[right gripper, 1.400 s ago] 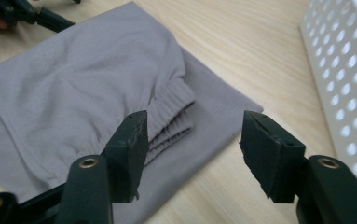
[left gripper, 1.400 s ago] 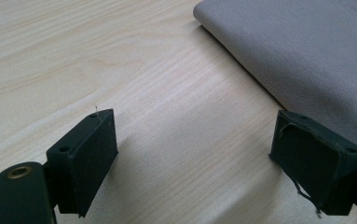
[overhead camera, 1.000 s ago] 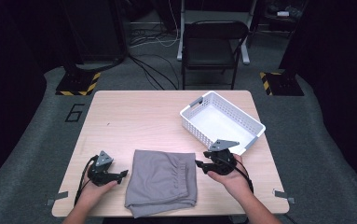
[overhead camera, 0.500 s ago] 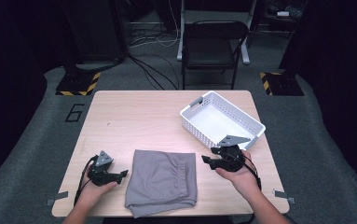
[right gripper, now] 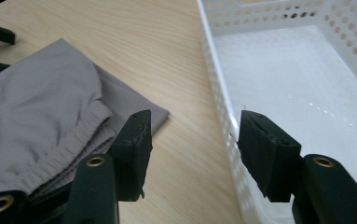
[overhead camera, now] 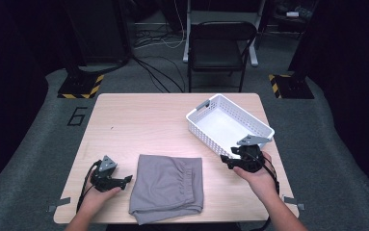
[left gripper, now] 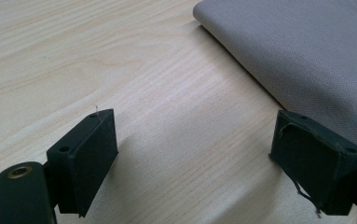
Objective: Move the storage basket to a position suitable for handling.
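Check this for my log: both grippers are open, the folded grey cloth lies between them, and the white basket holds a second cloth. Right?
One detail is wrong: the basket holds nothing, as the right gripper view shows, its white floor bare. The rest stands: the left gripper and the right gripper are open, and the cloth lies between them.

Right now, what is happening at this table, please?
A person sits at a wooden table with a gripper in each hand. The left gripper is open, low over the wood just beside the folded grey cloth, not touching it. The right gripper is open too, held above the table between the cloth and the empty white basket, near the basket's wall. Nothing is gripped at this moment.
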`<action>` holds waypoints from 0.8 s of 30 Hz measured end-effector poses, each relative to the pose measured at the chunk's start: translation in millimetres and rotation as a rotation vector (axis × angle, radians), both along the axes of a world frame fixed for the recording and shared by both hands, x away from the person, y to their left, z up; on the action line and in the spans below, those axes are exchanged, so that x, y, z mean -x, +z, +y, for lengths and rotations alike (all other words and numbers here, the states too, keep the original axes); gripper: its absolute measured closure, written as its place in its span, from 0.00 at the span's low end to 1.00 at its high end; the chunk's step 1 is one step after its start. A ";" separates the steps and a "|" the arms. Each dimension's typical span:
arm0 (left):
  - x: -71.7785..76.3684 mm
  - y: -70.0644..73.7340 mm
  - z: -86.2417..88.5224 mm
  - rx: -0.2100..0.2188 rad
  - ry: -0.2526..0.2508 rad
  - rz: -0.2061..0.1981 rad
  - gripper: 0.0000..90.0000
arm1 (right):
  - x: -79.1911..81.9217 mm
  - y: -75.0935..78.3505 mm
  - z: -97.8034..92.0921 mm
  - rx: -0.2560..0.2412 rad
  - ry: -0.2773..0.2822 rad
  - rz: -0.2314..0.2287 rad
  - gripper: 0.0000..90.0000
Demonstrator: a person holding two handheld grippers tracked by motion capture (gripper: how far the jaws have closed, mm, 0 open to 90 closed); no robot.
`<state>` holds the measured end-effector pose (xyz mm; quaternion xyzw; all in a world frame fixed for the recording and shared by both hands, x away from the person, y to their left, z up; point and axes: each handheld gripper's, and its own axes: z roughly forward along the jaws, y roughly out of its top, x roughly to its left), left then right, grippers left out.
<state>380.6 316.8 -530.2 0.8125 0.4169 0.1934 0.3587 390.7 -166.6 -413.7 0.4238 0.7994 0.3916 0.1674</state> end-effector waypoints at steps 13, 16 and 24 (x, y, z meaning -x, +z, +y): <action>0.0 0.0 0.0 0.000 0.000 0.000 0.16 | -17.0 -13.0 -20.6 0.015 -0.116 0.032 0.53; 0.0 0.0 0.0 0.000 0.000 0.000 0.16 | -17.3 -14.9 -26.9 0.031 -0.152 0.031 0.53; 0.0 0.0 0.0 0.000 0.000 0.000 0.16 | -19.0 -21.9 -47.0 0.059 -0.267 0.029 0.38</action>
